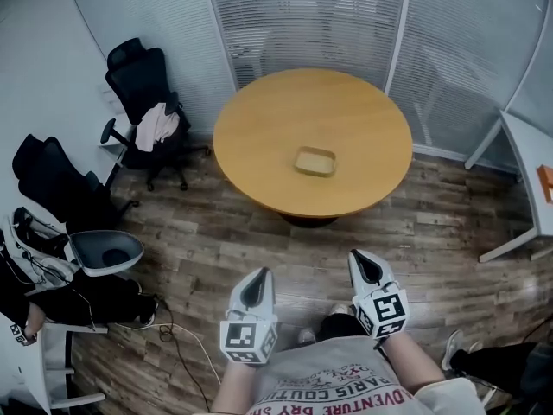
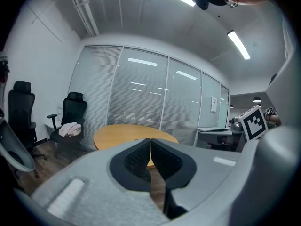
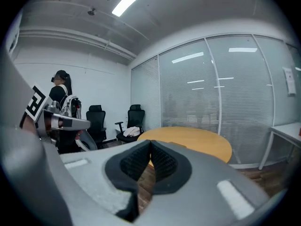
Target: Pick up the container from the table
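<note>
The container [image 1: 314, 161] sits near the middle of the round table [image 1: 259, 137], a little toward our side. We hold both grippers well short of it, above the wood floor [image 1: 216, 240]. Our left gripper [image 1: 257, 279] is clenched on nothing, and so is our right gripper [image 1: 365, 262]. Left of the table stands a black chair [image 1: 138, 80] with a cloth [image 1: 158, 124] on its seat.
</note>
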A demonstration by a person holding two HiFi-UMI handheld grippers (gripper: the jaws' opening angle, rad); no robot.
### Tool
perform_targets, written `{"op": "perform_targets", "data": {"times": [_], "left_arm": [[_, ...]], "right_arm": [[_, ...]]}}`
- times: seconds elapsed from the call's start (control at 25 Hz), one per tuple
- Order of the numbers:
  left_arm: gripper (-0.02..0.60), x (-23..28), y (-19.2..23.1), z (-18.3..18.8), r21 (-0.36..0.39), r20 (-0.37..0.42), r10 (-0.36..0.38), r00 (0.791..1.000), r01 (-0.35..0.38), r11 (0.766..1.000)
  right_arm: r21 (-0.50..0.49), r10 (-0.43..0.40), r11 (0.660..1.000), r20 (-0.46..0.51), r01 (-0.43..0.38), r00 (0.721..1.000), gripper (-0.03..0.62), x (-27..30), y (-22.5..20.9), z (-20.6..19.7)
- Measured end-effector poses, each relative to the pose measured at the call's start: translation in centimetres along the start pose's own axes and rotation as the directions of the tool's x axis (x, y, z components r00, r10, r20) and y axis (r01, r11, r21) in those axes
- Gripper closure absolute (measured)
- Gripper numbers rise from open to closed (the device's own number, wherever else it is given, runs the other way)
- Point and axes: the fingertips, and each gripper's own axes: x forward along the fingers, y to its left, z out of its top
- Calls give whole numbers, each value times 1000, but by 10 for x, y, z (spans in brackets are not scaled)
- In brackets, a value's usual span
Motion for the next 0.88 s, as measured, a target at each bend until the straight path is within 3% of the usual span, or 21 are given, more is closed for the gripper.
{"op": "perform_targets", "data": {"times": [0.28,0.64,0.88], "left_arm": [[571,57,29,3,0,-26,12,1000,-12,1000],[571,185,69,36,-1,-64,28,998,-28,1000],[571,271,94,69,22,-60,1,998,1,1000]], "right_arm": [[27,40,999,-35,-39,999,591,64,-19,-3],[61,20,998,-71,-15,997,591,181,-105,17],[78,6,997,-92,1,996,591,248,-148,32]]}}
